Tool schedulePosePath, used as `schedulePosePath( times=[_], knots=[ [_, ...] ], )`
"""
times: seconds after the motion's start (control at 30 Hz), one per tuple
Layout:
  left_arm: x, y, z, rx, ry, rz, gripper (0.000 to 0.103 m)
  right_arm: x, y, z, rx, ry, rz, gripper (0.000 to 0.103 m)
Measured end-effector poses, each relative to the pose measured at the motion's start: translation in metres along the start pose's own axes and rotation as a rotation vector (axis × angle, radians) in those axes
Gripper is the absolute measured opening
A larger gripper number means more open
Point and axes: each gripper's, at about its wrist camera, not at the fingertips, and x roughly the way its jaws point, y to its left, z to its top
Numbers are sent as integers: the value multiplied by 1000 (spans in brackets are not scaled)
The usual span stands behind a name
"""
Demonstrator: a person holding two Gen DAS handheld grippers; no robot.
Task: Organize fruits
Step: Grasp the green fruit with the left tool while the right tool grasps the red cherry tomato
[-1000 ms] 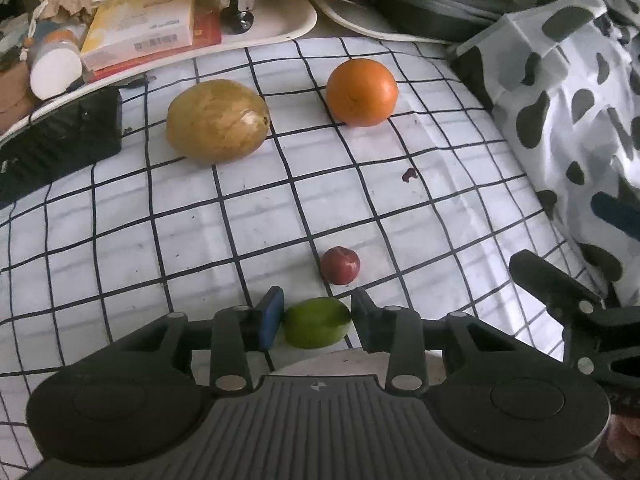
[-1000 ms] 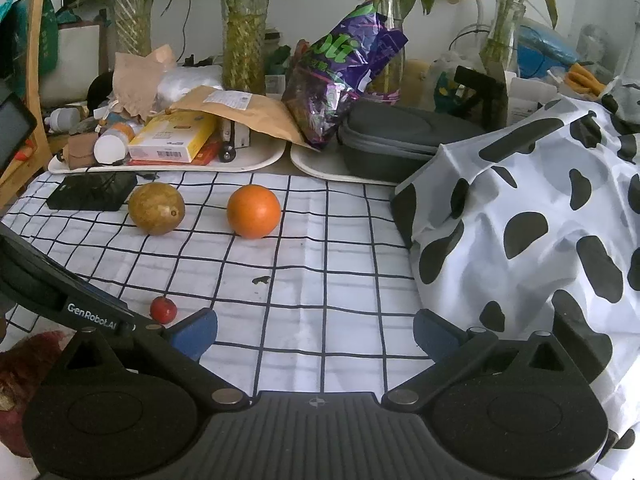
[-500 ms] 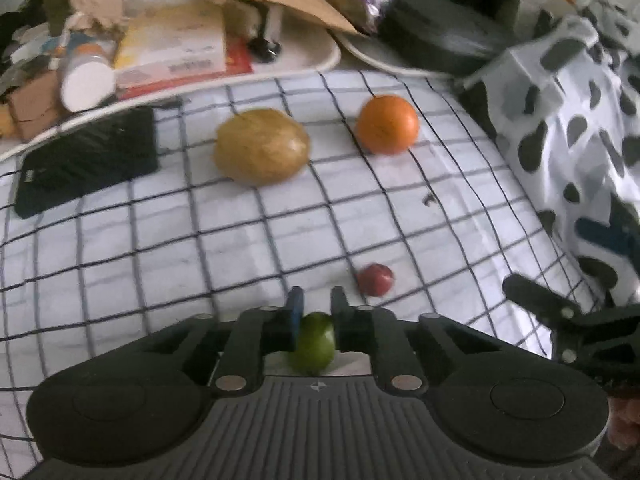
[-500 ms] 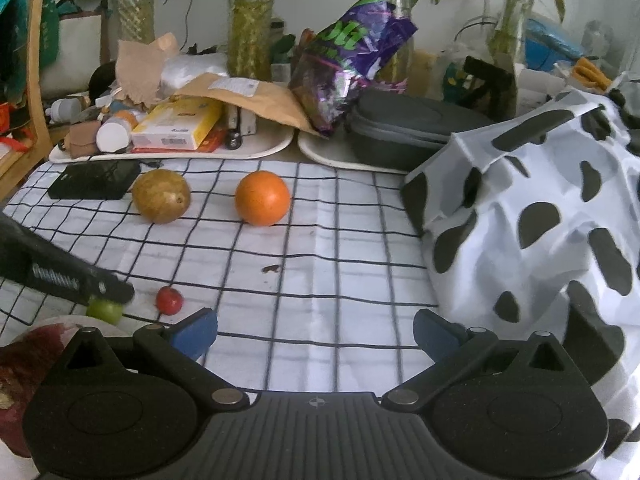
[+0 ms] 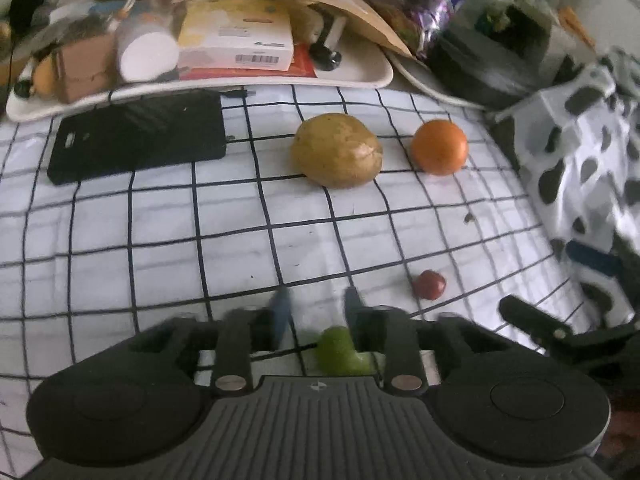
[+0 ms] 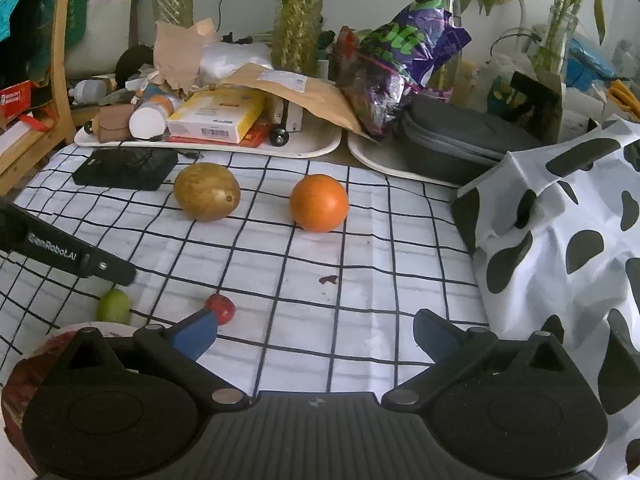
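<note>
we are letting the small green fruit (image 5: pixel 342 350) go: it is sitting low between our left gripper (image 5: pixel 316 312) jaws, which have just been opening and no longer pinch it. the red fruit (image 5: pixel 429 284) is lying just right of them; the orange (image 6: pixel 319 203) and brown fruit (image 6: pixel 207 191) are waiting far ahead. our right gripper (image 6: pixel 316 334) is gaping wide, holding nothing

Left gripper (image 5: pixel 316 312) has just been opening, and the small green fruit (image 5: pixel 342 350) sits low between its blurred fingers, nearer the right 1. Small red fruit (image 5: pixel 429 285) lies at 2 o'clock. Brownish-yellow fruit (image 5: pixel 336 150) and orange (image 5: pixel 439 146) wait at 12 on the checked cloth (image 5: pixel 140 224).
</note>
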Motion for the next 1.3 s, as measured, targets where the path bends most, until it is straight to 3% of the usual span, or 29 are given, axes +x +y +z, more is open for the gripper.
schedulePosePath(
  times=[0.03, 0.47, 0.53, 0.63, 0.77, 0.87, 1.07, 1.3],
  knots=[
    [0, 1, 0, -10, 3, -17, 43, 0, 1, 1, 0, 0, 1, 103],
    [9, -7, -7, -51, 109, -39, 42, 0, 1, 1, 4, -3, -7, 103],
    [9, -6, -7, -64, 104, -39, 41, 0, 0, 1, 5, -4, -8, 103],
    [7, -5, -8, -69, 86, -37, 28, 1, 2, 1, -1, -2, -7, 103],
    [6, -6, -11, -56, 70, -56, 27, 5, 6, 3, -17, 1, -2, 103],
    [2, -5, -10, -25, 35, -29, 26, 12, 8, 5, -21, 16, 1, 103],
    [-8, 6, -7, 0, -21, 1, 26, 26, 18, 9, -18, 46, 82, 102],
    [-16, 16, -7, 19, -55, 22, 26, 48, 31, 13, -6, 94, 162, 63]
  ],
)
